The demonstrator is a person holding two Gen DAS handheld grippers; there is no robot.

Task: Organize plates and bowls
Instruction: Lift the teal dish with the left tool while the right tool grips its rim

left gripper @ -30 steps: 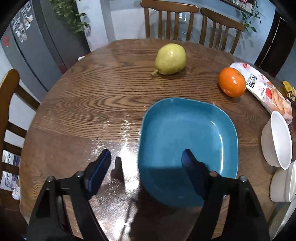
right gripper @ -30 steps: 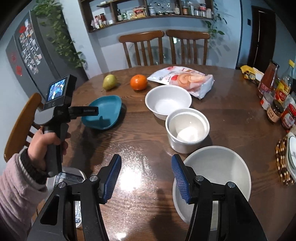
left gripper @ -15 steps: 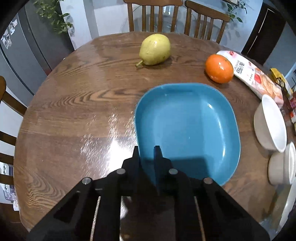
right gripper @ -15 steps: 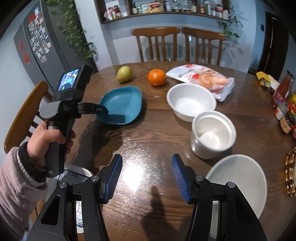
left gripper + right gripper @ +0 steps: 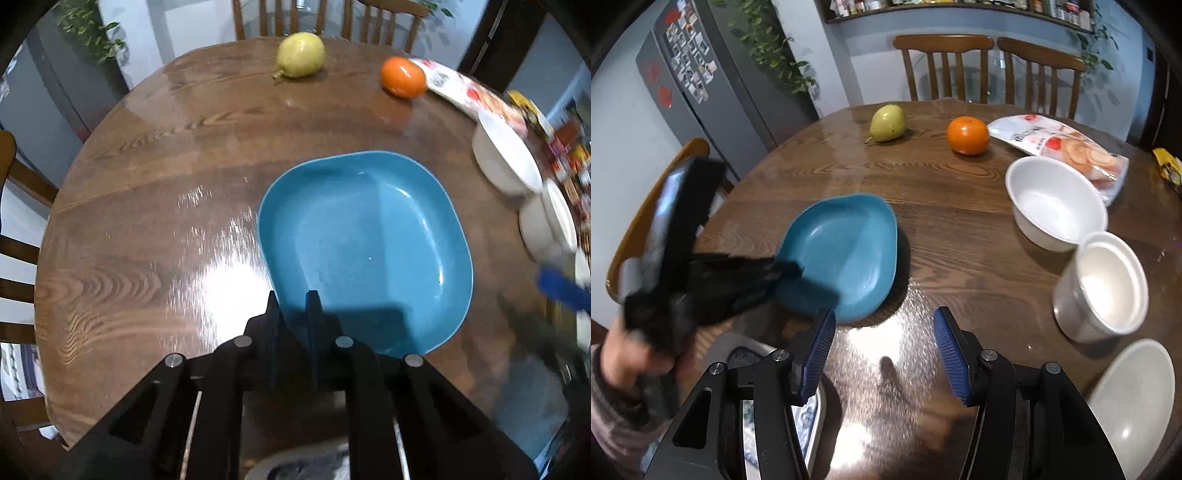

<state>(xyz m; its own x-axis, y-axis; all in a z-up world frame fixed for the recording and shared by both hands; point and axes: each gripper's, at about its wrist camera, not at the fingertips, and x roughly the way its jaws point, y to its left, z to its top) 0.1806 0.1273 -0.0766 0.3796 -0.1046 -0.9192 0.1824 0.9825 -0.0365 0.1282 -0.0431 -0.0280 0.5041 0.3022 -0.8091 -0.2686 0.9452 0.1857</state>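
Observation:
A blue square plate (image 5: 365, 251) lies on the round wooden table (image 5: 155, 206). My left gripper (image 5: 293, 301) is shut on the plate's near rim; it also shows in the right wrist view (image 5: 786, 271), gripping the plate (image 5: 846, 254) at its left edge. My right gripper (image 5: 884, 332) is open and empty above the table, just right of the plate. A white bowl (image 5: 1054, 203), a white deep cup-like bowl (image 5: 1102, 286) and a white plate (image 5: 1134, 398) stand to the right.
A pear (image 5: 888, 122), an orange (image 5: 967, 134) and a snack bag (image 5: 1063, 147) lie at the table's far side. Wooden chairs (image 5: 990, 70) stand behind and one (image 5: 653, 206) at the left. A patterned dish (image 5: 809, 417) sits below the table's near edge.
My left gripper went from open to shut on the blue plate's rim, and the plate has shifted toward the right. My right gripper moved left, nearer the plate, still open.

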